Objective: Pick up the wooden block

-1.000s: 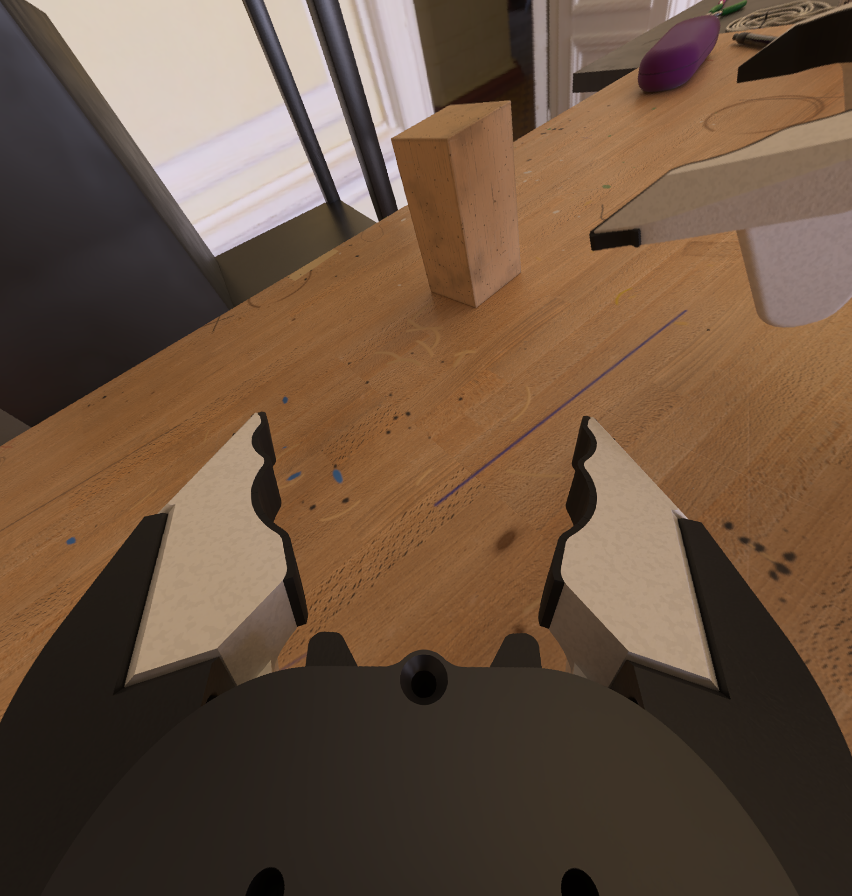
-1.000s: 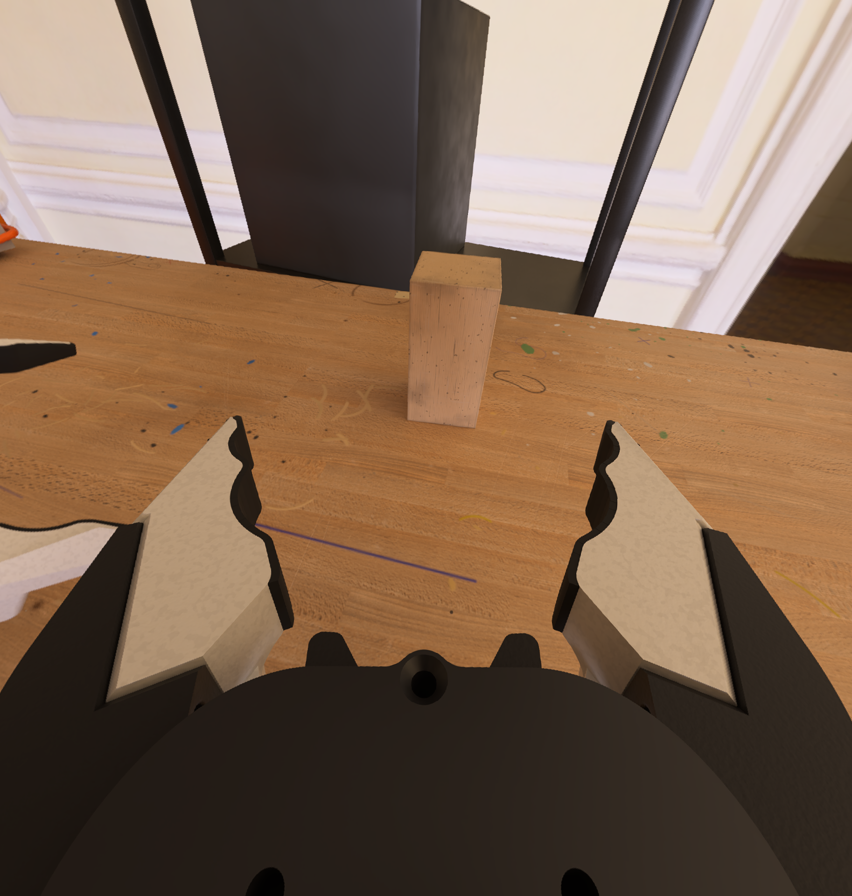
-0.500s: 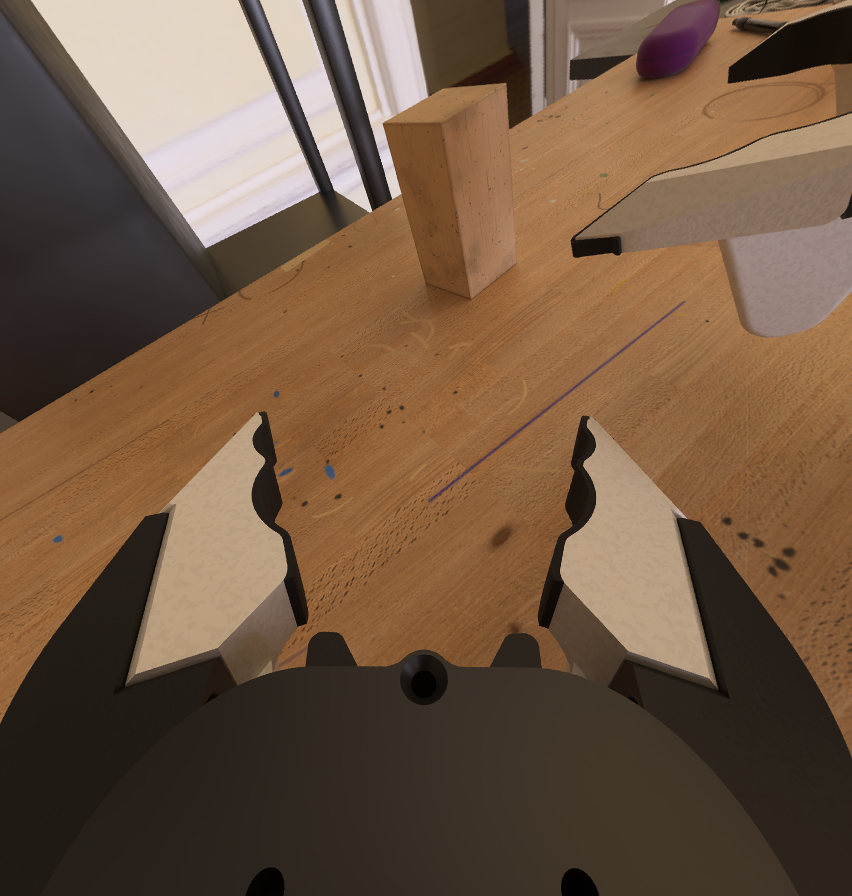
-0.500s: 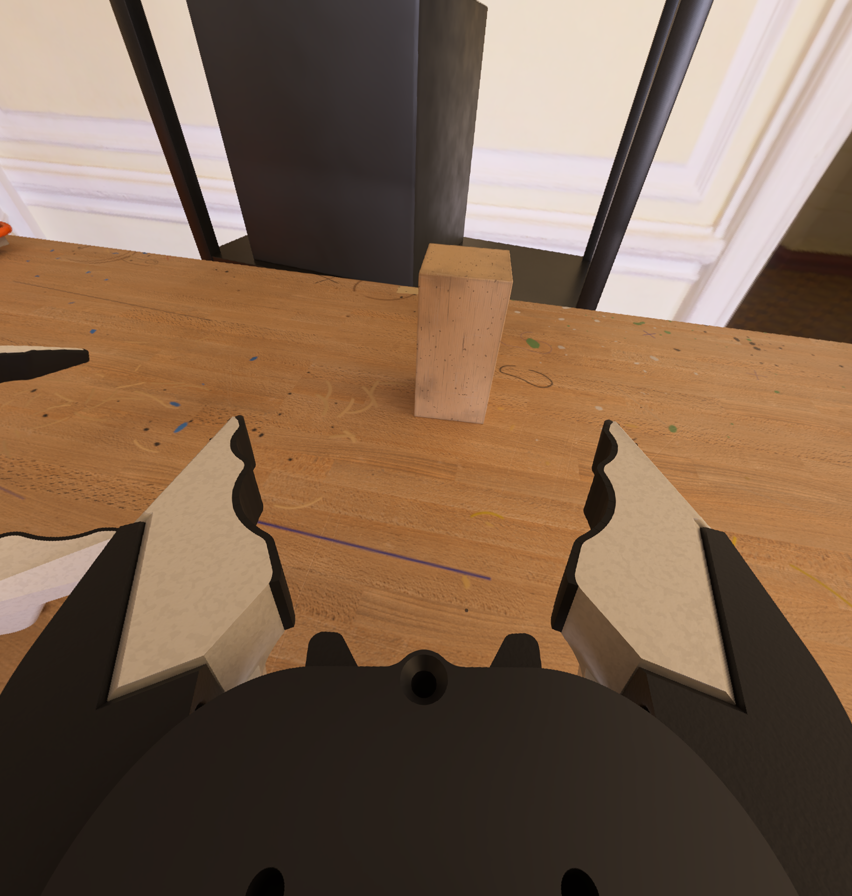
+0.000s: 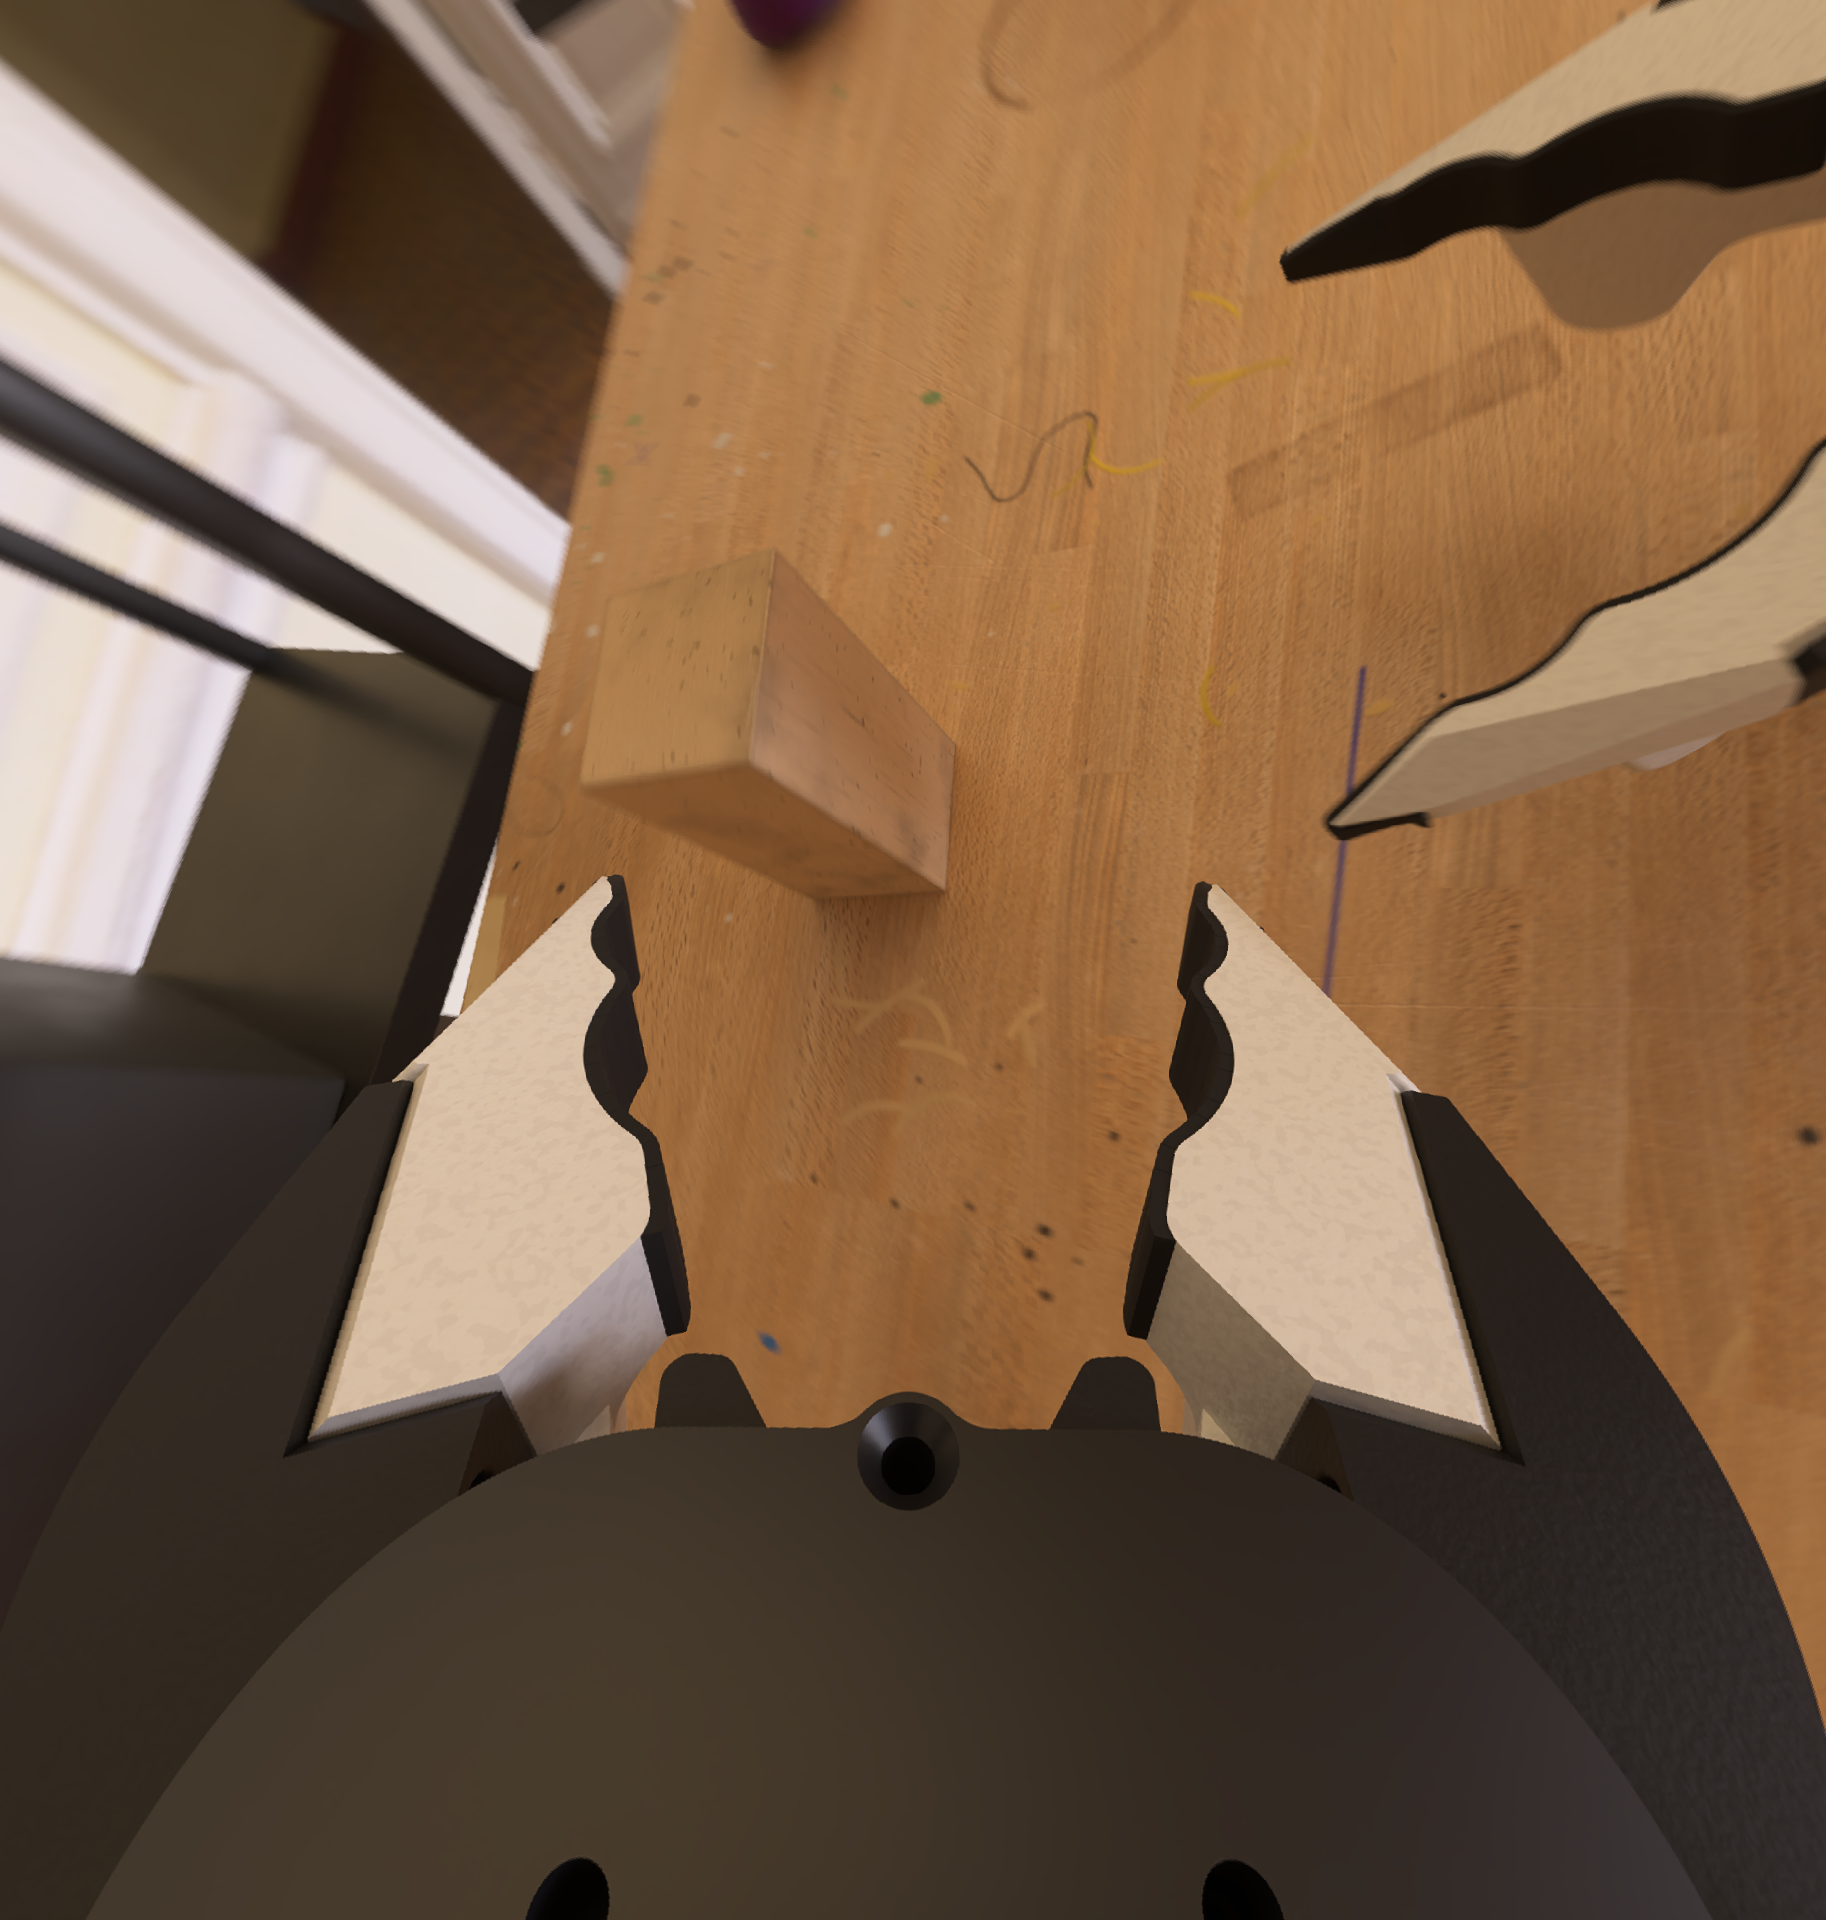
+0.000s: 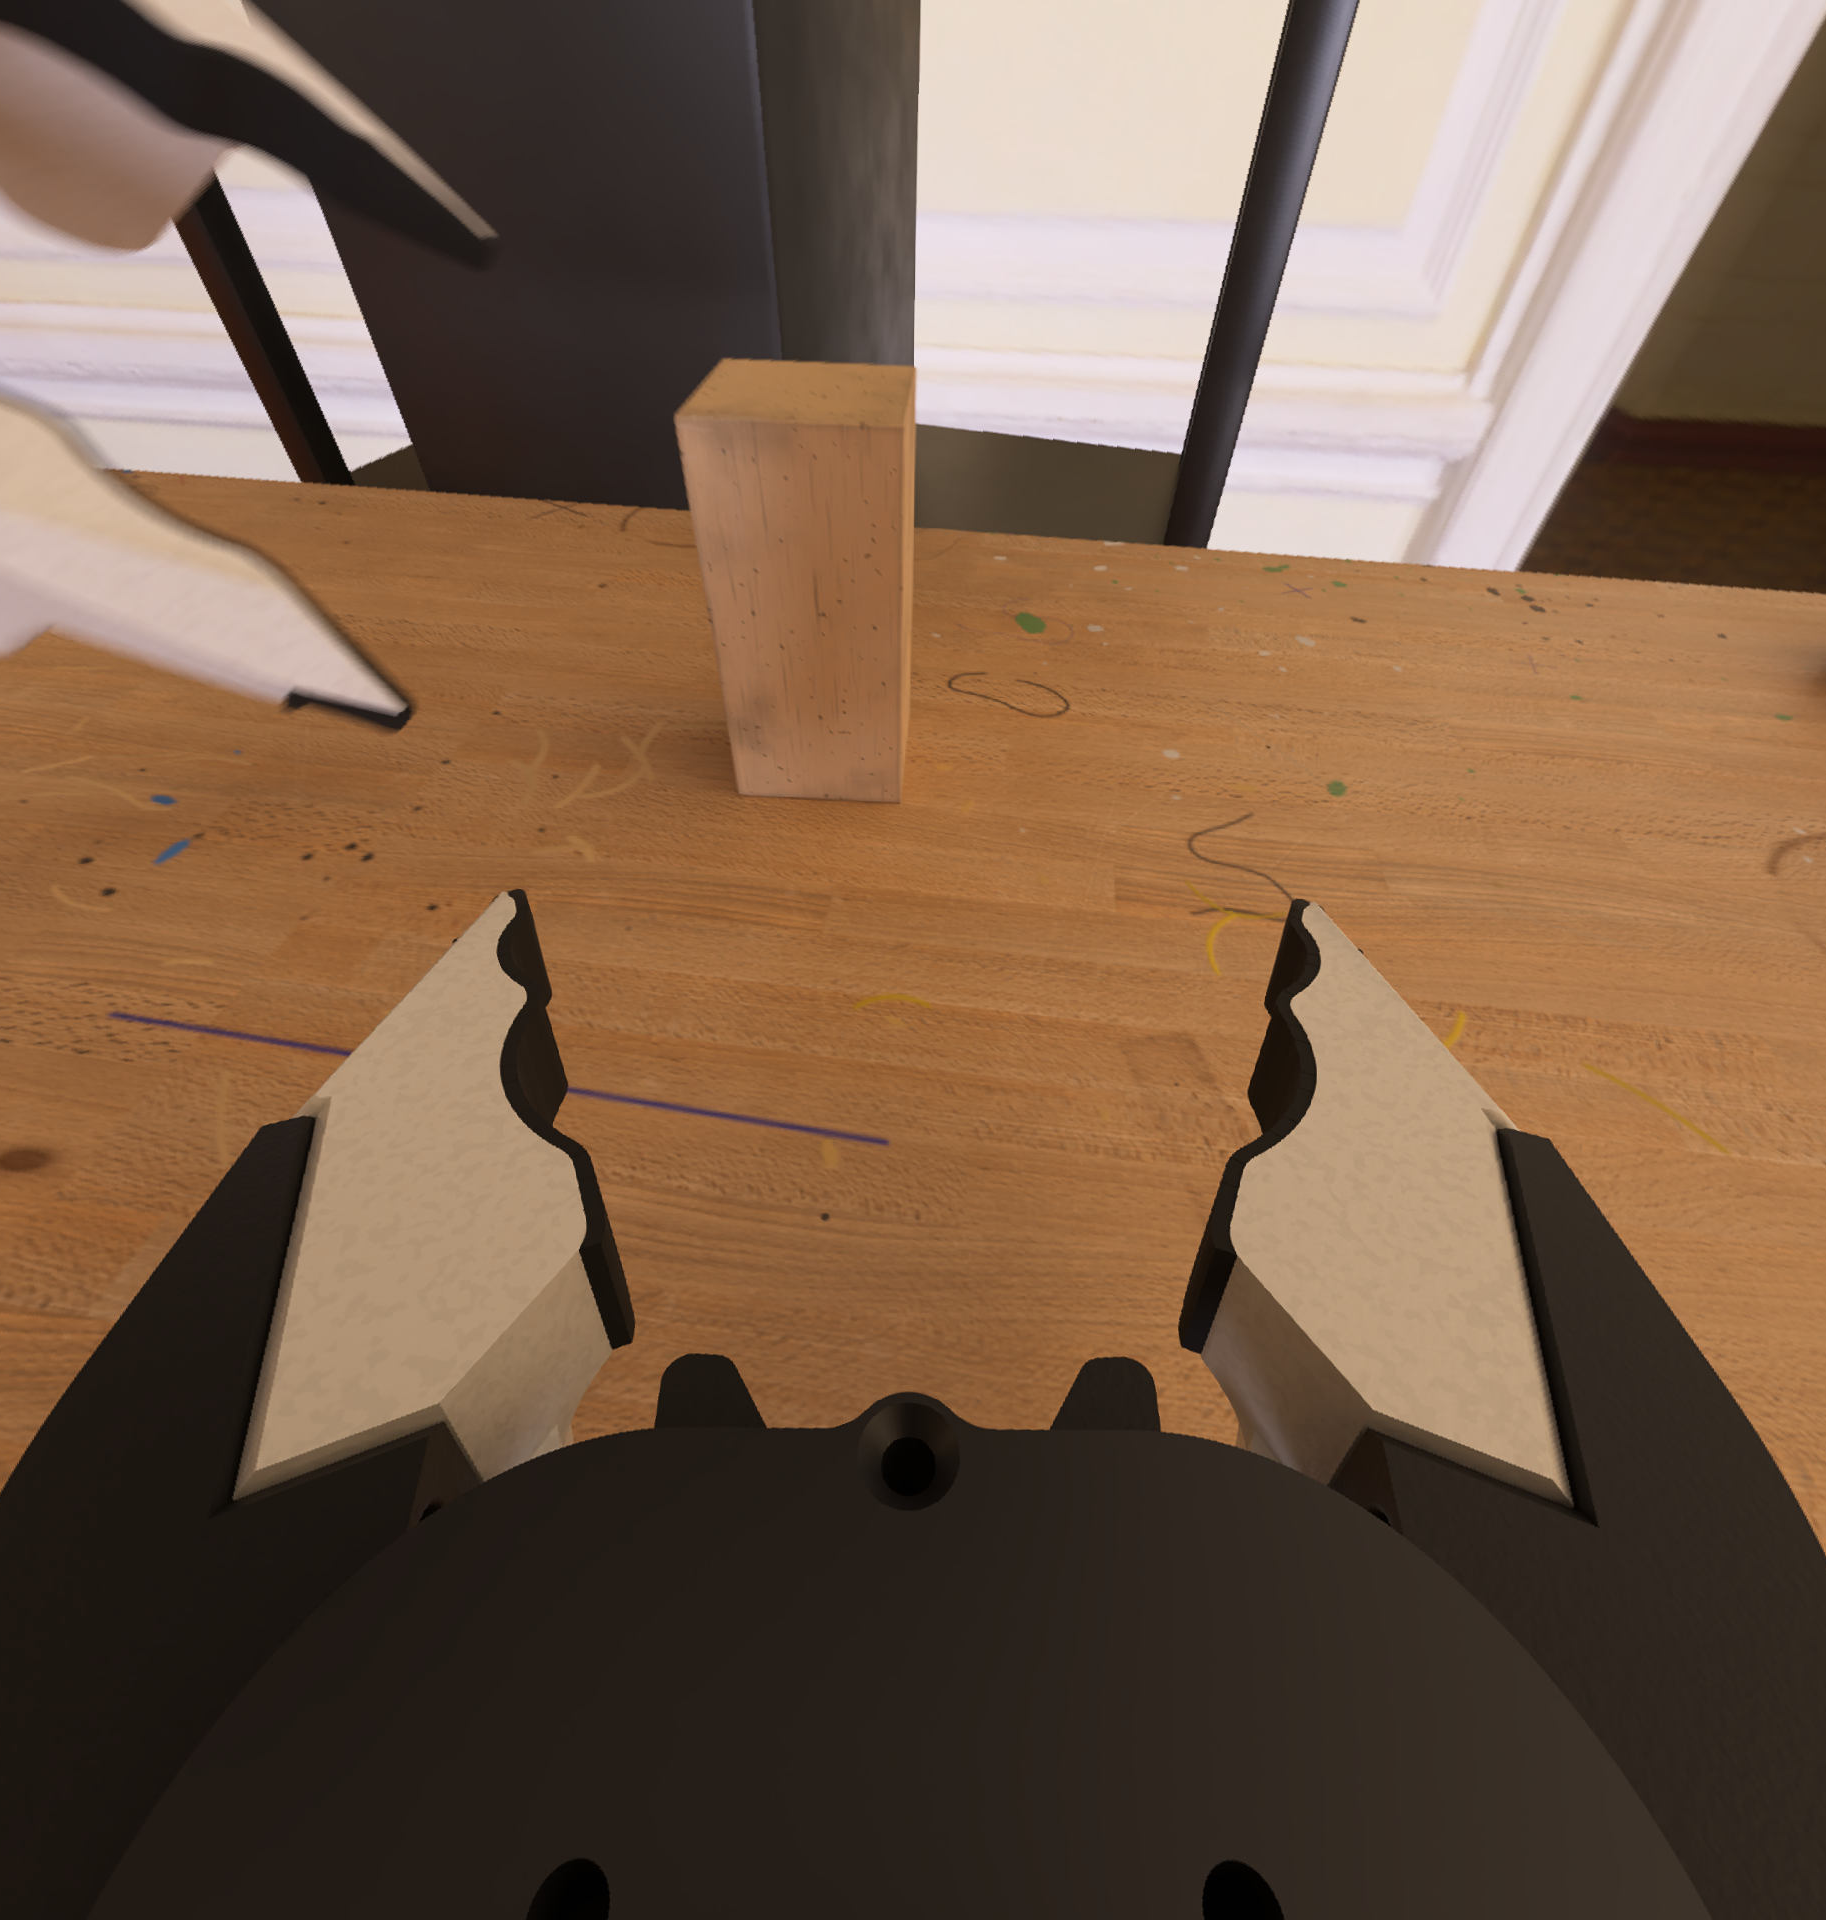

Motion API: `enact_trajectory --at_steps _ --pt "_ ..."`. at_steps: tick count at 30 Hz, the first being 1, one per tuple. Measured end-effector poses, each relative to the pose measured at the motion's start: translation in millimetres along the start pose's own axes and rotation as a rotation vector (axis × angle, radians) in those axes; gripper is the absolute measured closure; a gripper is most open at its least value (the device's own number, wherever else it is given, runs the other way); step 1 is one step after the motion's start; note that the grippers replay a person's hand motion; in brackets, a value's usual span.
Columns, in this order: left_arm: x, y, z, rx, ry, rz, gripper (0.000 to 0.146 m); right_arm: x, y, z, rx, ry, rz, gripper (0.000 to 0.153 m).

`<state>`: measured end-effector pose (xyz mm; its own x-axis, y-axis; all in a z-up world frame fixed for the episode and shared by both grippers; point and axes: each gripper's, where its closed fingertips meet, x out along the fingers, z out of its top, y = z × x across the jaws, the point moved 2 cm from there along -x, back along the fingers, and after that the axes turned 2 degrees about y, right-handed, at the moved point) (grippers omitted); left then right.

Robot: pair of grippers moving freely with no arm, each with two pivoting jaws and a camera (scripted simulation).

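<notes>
The wooden block (image 6: 800, 582) stands upright right at the far edge of the desk (image 6: 1304, 1039), pale grain with tiny dark specks. The right wrist view shows its tall front face; the left wrist view looks down on its top. The left hand-held gripper (image 5: 904, 894) and the right hand-held gripper (image 6: 904, 899) are both spread wide, holding nothing, beige textured fingers with wavy black inner edges. The desk is scuffed, paint-flecked butcher block with a thin purple line (image 6: 722, 1114).
</notes>
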<state>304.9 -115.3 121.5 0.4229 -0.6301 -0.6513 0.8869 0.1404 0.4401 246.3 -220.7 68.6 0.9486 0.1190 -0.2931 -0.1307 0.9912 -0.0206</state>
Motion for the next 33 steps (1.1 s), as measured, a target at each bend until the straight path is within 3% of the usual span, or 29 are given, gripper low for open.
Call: enact_trajectory --at_steps 6,14,18,23,33 --pt "47.4 40.3 14.1 0.157 0.161 -0.253 0.045 0.9 -14.5 -3.9 -0.002 -0.002 -0.007 0.016" --pt "68.3 49.8 14.8 0.131 0.259 -0.528 0.056 8.2 -25.1 -9.0 -0.008 0.015 0.02 0.016" --pt "80.0 44.4 9.0 0.209 0.346 -0.547 0.051 15.4 -26.2 -14.8 0.005 0.035 0.034 0.017" --pt "96.4 27.8 -2.9 0.243 0.432 -0.613 0.059 18.1 -30.5 -17.1 0.001 0.044 0.024 0.017" --pt "95.0 26.0 -2.0 0.16 0.423 -0.615 0.059 15.6 -41.4 -8.7 -0.014 0.015 -0.004 0.018"
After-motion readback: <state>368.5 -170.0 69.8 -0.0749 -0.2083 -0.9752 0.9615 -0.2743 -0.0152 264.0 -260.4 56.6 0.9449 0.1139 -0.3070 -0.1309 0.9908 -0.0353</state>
